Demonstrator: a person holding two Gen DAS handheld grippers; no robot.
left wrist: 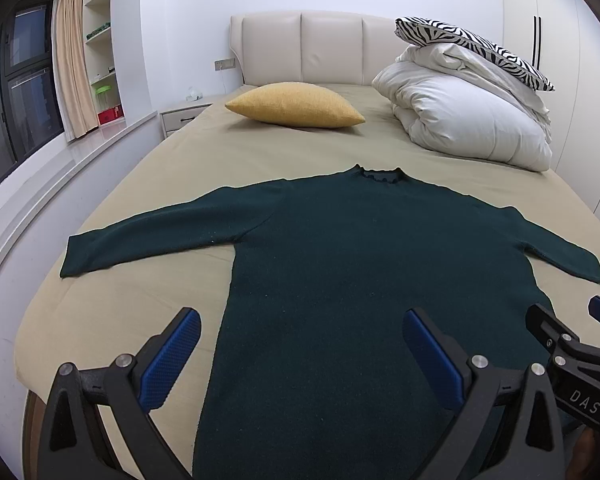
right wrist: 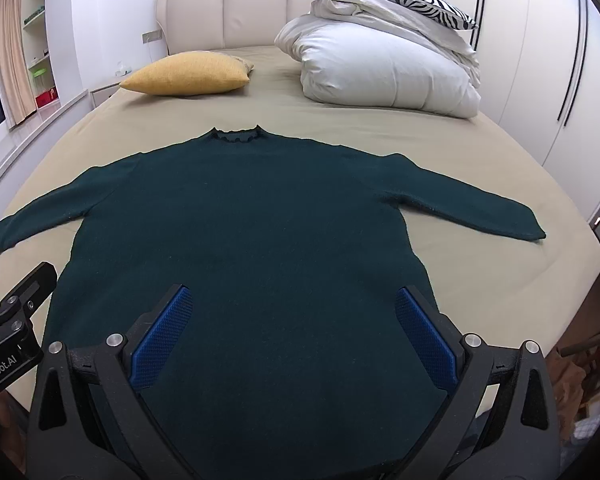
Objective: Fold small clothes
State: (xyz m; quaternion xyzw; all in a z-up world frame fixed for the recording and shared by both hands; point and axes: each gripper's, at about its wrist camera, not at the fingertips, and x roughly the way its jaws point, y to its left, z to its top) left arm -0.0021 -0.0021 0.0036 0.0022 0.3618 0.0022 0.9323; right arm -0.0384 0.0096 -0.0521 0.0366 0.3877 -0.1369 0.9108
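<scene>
My left gripper [left wrist: 300, 354] hangs low in the frame, fingers wide apart, holding nothing. The sweater [left wrist: 340, 260] lies flat mid-frame on the bed [left wrist: 148, 184], sleeves spread. My right gripper [right wrist: 294, 334] gapes likewise, empty.

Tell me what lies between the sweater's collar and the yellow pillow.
Only bare tan bedsheet separates the sweater from the yellow pillow, as the right wrist view shows.
</scene>
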